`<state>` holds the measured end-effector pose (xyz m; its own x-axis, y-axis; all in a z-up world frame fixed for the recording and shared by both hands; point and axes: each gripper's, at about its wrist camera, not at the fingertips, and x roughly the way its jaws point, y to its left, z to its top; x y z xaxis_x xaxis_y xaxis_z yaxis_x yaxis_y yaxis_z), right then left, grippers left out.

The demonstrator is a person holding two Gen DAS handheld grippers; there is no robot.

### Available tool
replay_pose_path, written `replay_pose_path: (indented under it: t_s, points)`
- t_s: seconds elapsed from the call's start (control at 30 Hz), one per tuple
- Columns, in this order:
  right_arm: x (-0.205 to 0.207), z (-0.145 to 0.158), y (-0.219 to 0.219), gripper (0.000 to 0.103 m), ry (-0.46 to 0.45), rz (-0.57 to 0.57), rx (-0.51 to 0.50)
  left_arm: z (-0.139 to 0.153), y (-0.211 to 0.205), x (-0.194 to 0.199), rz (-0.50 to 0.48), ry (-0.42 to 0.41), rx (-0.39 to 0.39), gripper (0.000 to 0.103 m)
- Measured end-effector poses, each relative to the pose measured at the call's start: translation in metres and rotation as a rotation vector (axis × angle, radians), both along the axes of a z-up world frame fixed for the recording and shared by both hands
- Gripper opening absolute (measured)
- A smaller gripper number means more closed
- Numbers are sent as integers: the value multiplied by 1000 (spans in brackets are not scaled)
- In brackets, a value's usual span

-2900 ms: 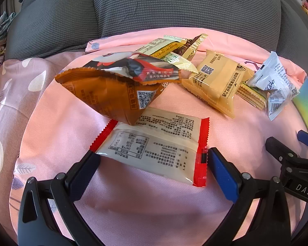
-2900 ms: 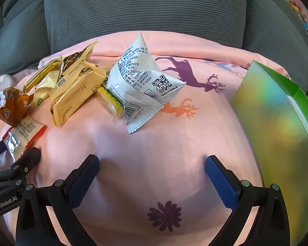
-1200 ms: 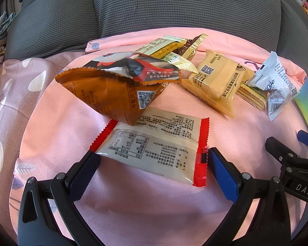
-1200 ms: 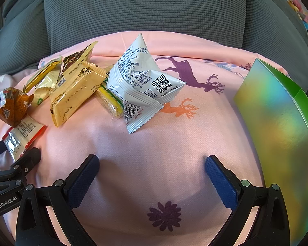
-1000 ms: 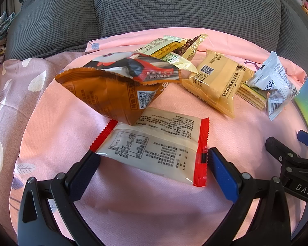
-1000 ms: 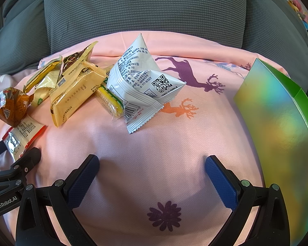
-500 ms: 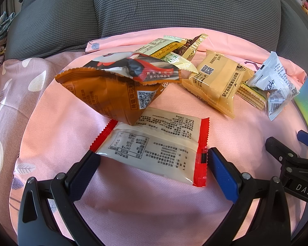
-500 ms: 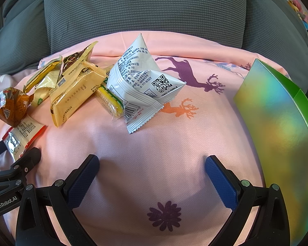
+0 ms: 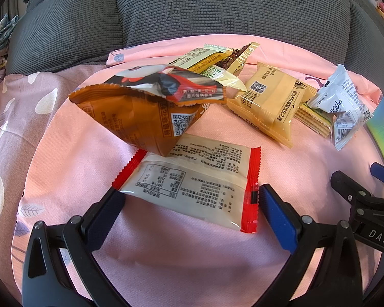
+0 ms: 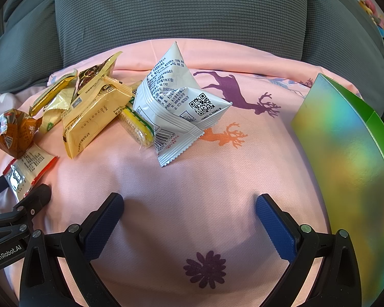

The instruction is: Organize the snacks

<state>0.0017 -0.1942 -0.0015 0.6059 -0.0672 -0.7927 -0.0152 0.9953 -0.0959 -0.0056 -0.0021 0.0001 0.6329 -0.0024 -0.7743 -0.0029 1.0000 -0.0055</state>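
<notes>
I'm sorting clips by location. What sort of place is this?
Probably a home living room or bedroom: grey ribbed cushions back a pink deer-print sheet strewn with snack packets, with plush toys at the edge.

A flat cream packet with red ends (image 9: 192,184) lies printed side up, an orange-brown pouch (image 9: 140,117) resting on its far edge. Beyond lie a yellow packet (image 10: 89,125), a wafer pack (image 10: 137,126) and a puffed white pouch (image 10: 176,107)
</notes>
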Motion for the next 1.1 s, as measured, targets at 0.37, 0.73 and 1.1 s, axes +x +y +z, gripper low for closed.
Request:
replay_pose_path:
  t_s: [0.37,0.73,1.1]
  points:
    - [0,0,0,102,0,0,0,0,-2,-1,0,0,3,103]
    - [-3,0,6,102,9,-2,-1,1,0,0,-2,0,3,103]
    - [2,12,-1,102,84,5,118,7,1,12,-10,130,-24,103]
